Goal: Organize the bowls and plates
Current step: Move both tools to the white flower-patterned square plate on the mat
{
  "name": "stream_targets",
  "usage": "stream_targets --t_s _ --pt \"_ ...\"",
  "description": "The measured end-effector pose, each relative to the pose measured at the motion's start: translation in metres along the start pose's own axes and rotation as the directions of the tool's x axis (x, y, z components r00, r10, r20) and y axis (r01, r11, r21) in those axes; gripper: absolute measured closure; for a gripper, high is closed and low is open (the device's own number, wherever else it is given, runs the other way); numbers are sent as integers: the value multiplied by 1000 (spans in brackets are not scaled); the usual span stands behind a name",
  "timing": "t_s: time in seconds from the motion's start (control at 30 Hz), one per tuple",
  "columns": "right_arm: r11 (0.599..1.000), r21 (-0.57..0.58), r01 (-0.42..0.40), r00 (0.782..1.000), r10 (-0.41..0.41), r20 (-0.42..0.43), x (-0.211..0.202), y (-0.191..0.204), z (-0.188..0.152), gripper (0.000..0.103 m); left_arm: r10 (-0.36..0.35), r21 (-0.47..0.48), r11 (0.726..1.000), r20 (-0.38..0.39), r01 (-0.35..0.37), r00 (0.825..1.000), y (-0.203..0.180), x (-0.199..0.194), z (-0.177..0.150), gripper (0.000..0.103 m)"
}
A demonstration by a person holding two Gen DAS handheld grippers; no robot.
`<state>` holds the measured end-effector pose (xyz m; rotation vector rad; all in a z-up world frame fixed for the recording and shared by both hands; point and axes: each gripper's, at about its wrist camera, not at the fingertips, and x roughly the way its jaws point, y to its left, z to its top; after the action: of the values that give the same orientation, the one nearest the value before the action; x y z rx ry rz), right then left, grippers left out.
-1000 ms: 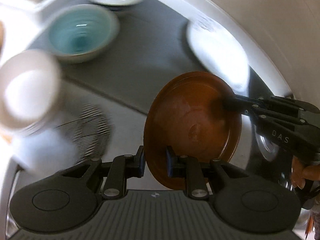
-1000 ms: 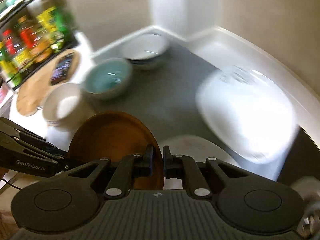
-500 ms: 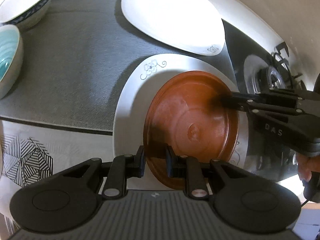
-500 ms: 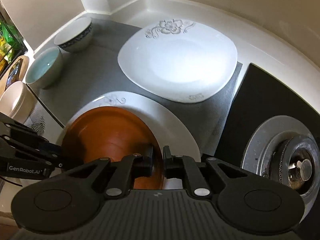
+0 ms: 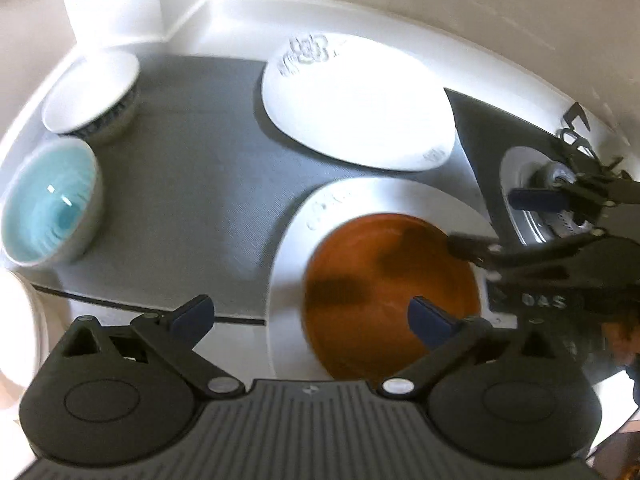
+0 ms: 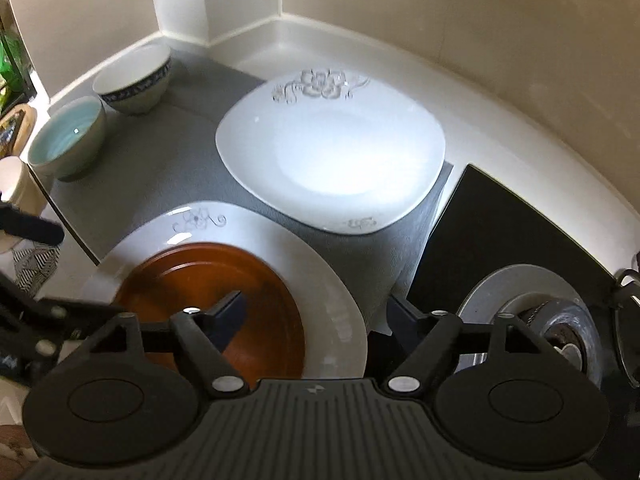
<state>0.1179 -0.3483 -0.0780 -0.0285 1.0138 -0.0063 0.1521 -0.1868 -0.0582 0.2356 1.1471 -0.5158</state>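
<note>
A brown plate [image 5: 384, 292] [image 6: 208, 300] lies on a white square flowered plate [image 5: 288, 264] [image 6: 332, 280] on the grey mat. A second white flowered plate [image 5: 356, 112] [image 6: 332, 148] lies behind it. A teal bowl [image 5: 48, 204] [image 6: 68, 136] and a white bowl with a blue band [image 5: 92, 92] [image 6: 136, 76] stand at the left. My left gripper [image 5: 312, 316] is open above the brown plate's near edge. My right gripper [image 6: 316, 312] is open above the plate's right side; it also shows in the left wrist view [image 5: 496, 224].
A gas burner [image 6: 552, 320] on a black hob [image 6: 500, 232] lies to the right. A cream bowl [image 6: 12, 184] stands at the far left. White walls close the corner behind the mat [image 6: 168, 168].
Both grippers have opened and let go of the brown plate, which now rests on the white plate. Both have pulled back a little.
</note>
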Motion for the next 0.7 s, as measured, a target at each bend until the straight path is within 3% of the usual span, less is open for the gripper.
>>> stream_targets --t_s 0.13,0.23,0.4,0.57,0.7 --pt "998 67 -18 1000 17 10 -12 -4 0 21 10 -3 1000 -14 -10 1000 -2 3 2 0" --pt "991 126 -47 999 47 -1 -22 -7 -4 20 -33 -2 999 -79 33 996 -1 6 1 0" --pt "981 186 -62 997 69 -32 -33 -9 -12 18 -152 -33 988 -216 148 965 3 12 0 0" --pt "976 211 -49 998 56 -26 -41 -13 -18 18 -183 -10 982 -262 187 948 -2 12 1 0" --pt "971 234 -41 999 47 -18 -46 -17 -23 18 -183 22 980 -264 196 947 -8 11 1 0"
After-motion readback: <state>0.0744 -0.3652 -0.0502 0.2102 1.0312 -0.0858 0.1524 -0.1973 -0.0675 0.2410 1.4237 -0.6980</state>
